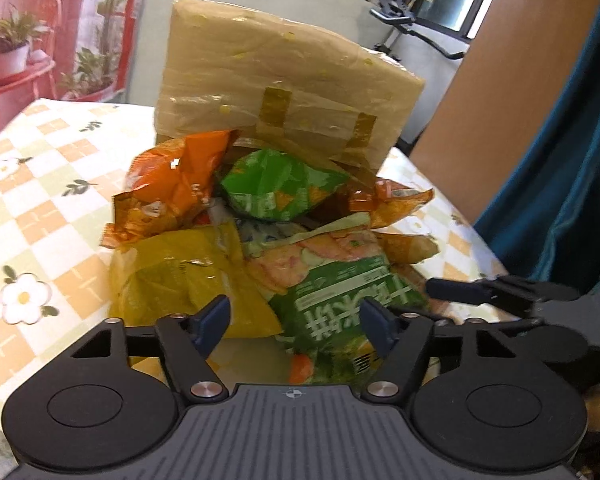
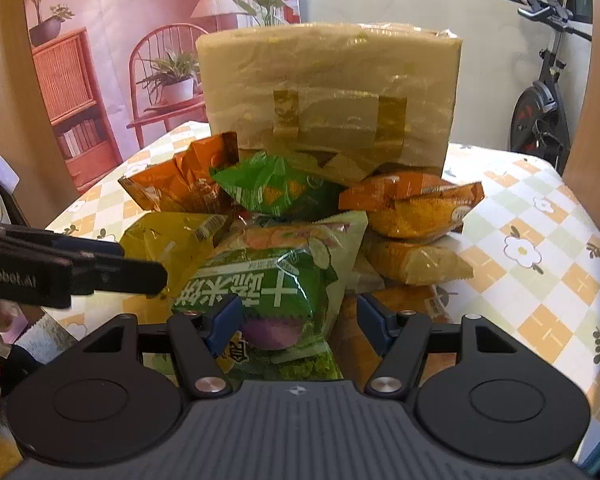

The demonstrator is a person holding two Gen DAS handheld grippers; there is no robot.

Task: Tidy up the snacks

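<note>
A pile of snack bags lies on the checked tablecloth (image 1: 40, 220) in front of a tape-wrapped cardboard box (image 1: 280, 76). A large green rice-cracker bag (image 1: 340, 304) is nearest, beside a yellow bag (image 1: 180, 276). Behind them are an orange bag (image 1: 168, 192) and a small green bag (image 1: 276, 188). My left gripper (image 1: 296, 324) stands open over the yellow and green bags. My right gripper (image 2: 298, 320) is open astride the green rice-cracker bag (image 2: 268, 292), with a gap at its right pad. More orange bags (image 2: 412, 204) lie to the right. Each gripper's fingers show in the other's view.
The box (image 2: 328, 92) stands upright behind the pile. Bare tablecloth (image 2: 540, 280) spreads to the right and left of the snacks. An exercise bike (image 2: 540, 112) stands beyond the table, and a wooden panel (image 1: 500, 100) and a teal curtain (image 1: 572, 160) are at the right.
</note>
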